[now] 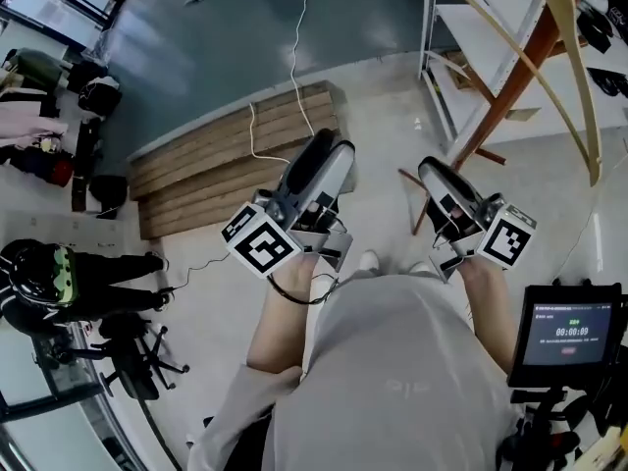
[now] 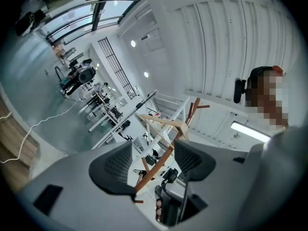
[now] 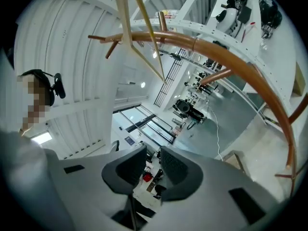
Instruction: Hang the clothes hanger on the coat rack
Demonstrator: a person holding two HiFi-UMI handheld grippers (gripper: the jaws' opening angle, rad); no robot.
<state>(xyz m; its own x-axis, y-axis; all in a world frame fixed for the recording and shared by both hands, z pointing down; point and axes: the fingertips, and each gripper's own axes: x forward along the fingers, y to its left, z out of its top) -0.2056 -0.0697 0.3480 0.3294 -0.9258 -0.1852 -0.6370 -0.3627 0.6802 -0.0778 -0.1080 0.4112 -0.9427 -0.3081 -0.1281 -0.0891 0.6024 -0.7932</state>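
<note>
A pale wooden clothes hanger [image 1: 554, 62] hangs high at the top right, against the reddish-brown coat rack pole [image 1: 505, 91]; its hook is out of frame. Both grippers are held low, close to the person's body and away from the rack. The left gripper [image 1: 319, 150] is open and empty; in its own view the hanger [image 2: 161, 123] and the rack pole [image 2: 156, 167] show beyond the left gripper [image 2: 153, 160]. The right gripper [image 1: 437, 177] stands open by a narrow gap with nothing in it. In the right gripper view, above the right gripper [image 3: 153, 165], the hanger [image 3: 126, 18] sits by the rack's pegs [image 3: 240, 66].
Wooden planks [image 1: 231, 160] lie on the floor ahead, with a white cable [image 1: 294, 57] running over them. A white shelf frame [image 1: 461, 47] stands behind the rack. A small monitor [image 1: 567, 334] is at the right. A person in black [image 1: 78, 278] and a chair [image 1: 128, 351] are at the left.
</note>
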